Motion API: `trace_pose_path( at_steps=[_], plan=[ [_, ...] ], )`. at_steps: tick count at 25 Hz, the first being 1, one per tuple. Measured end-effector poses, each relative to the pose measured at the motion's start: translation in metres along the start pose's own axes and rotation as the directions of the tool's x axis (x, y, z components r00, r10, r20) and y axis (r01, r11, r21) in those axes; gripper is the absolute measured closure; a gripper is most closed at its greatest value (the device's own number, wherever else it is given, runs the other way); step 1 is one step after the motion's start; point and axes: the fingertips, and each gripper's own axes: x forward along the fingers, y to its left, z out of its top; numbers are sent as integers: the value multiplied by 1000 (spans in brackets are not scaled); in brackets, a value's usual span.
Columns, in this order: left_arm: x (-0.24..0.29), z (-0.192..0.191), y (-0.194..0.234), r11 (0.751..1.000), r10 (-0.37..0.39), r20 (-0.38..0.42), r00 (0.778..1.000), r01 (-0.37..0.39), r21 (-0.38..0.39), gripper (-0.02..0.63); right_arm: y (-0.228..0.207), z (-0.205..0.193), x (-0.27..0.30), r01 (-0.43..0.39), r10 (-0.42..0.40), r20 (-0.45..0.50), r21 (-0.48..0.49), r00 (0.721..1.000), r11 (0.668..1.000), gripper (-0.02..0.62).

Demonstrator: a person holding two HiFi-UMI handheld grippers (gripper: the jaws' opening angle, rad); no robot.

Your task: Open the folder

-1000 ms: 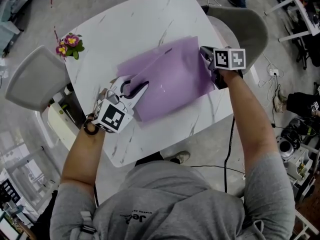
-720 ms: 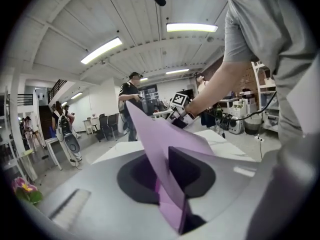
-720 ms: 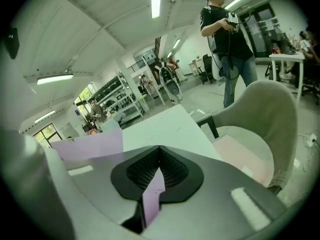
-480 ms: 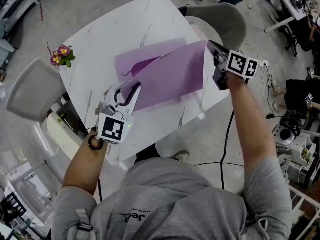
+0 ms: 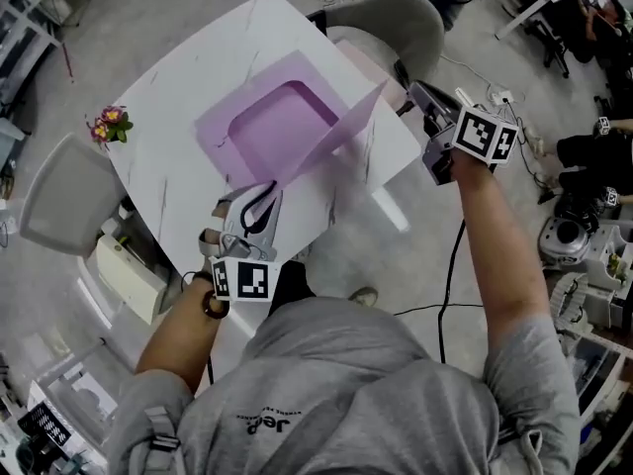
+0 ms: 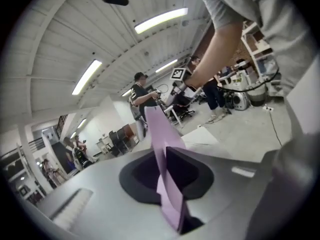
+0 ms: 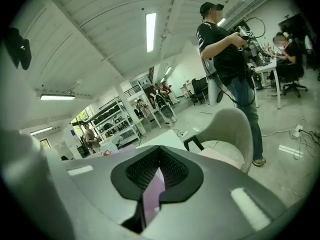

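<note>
A purple folder (image 5: 277,127) lies on the white marble table (image 5: 188,62), its lower sheet flat. Its cover (image 5: 331,139) stands lifted, edge-on, stretched between my two grippers. My left gripper (image 5: 263,194) pinches the cover's near corner; its jaws are closing, and the purple sheet (image 6: 162,149) runs between the pads (image 6: 192,176). My right gripper (image 5: 409,93) is shut on the cover's far corner above the table's right edge. In the right gripper view a purple strip (image 7: 151,196) sits clamped in that gripper (image 7: 156,181).
A small pot of flowers (image 5: 107,124) stands at the table's left corner. Grey chairs stand at the left (image 5: 54,201) and at the far side (image 5: 396,18). Cables, equipment and other people fill the floor to the right.
Both grippers have risen and drawn toward me with the cover. It went from nearly flat on the folder to standing up, baring the lower sheet.
</note>
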Motion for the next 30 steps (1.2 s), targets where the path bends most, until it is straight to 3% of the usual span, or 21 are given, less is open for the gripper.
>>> trace_pose_path(
  at_steps=[3,6,9,13,17,21,26,30],
  plan=[
    [1,12,-50,991,-99,-13,995,100,92,534,-1,-7,-37,5,-5,17,9,1000,1000,592],
    [3,14,-104,961,-202,-56,978,209,179,538,-4,-18,-76,21,-22,33,22,999,1000,592],
    [9,3,-151,914,-291,-133,947,317,252,534,-12,-32,-114,60,-61,47,27,997,998,592],
    [18,-23,-207,832,-388,-271,881,461,307,526,-19,-55,-158,86,-88,45,30,995,996,592],
    [25,-51,-245,737,-477,-393,786,601,309,524,-26,-74,-203,127,-129,62,46,990,991,592],
    [27,-71,-268,662,-535,-484,692,700,269,363,-33,-89,-240,152,-159,79,85,984,985,592],
    [22,-86,-287,572,-639,-550,537,811,127,251,-35,-106,-274,172,-181,75,119,981,978,592],
    [18,-74,-288,522,-725,-542,425,852,-29,181,-33,-108,-294,173,-186,81,142,979,975,592]
  ],
)
